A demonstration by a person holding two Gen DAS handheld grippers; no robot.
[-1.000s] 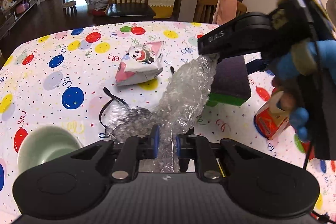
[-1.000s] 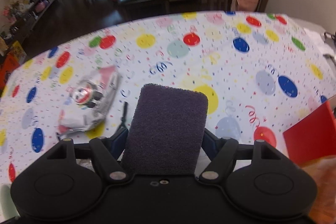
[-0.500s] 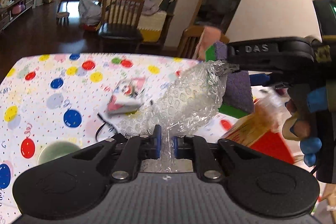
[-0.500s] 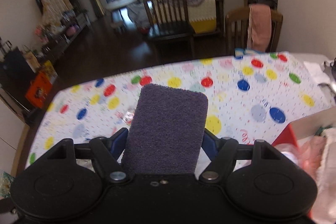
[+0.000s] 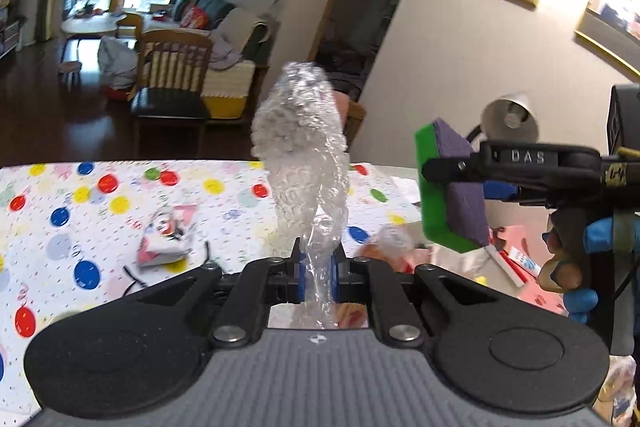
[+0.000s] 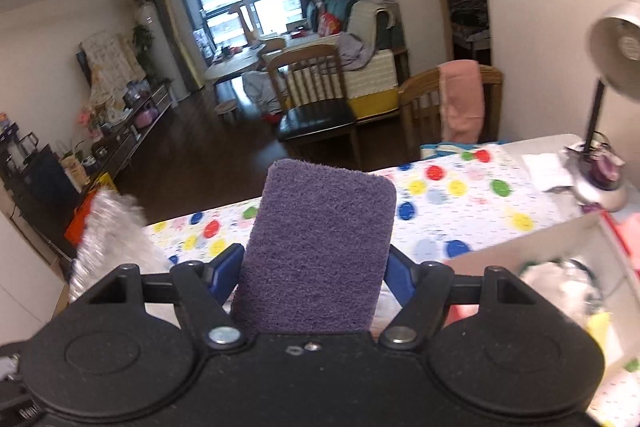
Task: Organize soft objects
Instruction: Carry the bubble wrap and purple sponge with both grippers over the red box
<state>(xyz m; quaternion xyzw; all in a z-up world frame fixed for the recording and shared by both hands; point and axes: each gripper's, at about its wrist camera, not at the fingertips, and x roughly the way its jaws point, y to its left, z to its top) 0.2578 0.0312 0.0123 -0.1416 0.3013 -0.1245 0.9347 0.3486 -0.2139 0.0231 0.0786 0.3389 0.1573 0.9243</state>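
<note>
step: carrying both soft items | left tool [image 5: 318, 277] pinched on bubble wrap [image 5: 302, 147] | right tool [image 6: 316, 273] wide, clamping sponge [image 6: 320, 251] | next: likely lower into box [image 6: 532, 247], release

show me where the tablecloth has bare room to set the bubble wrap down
Bare cloth lies left of the panda pouch, and more between the sponge and the lamp base. The box at the right is crowded.
</note>
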